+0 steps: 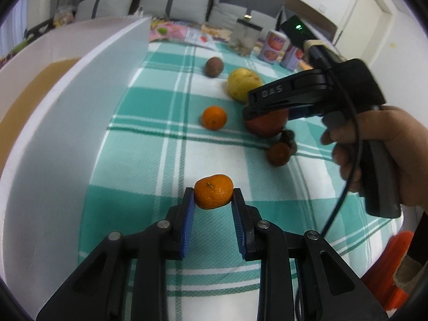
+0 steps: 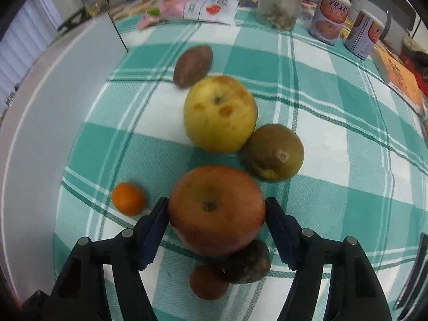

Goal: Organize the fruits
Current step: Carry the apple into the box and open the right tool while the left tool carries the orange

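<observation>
My left gripper point(image 1: 213, 194) is shut on a small mandarin point(image 1: 213, 191), held above the green checked tablecloth point(image 1: 149, 160). My right gripper point(image 2: 216, 208) is shut on a red apple point(image 2: 216, 208); it shows in the left wrist view point(image 1: 267, 107) with the apple point(image 1: 267, 124) under its fingers. On the cloth lie a yellow apple point(image 2: 220, 113), a brown-green pear point(image 2: 275, 152), a brown oval fruit point(image 2: 192, 65), a small orange point(image 2: 128, 198) and two dark small fruits point(image 2: 208, 282) below the red apple.
A white board point(image 1: 67, 112) stands along the left of the cloth. At the far edge are a clear jar point(image 2: 281, 0), two printed cans point(image 2: 330, 17), snack packets point(image 2: 208, 6) and an orange book point(image 2: 401, 80). A sofa stands behind.
</observation>
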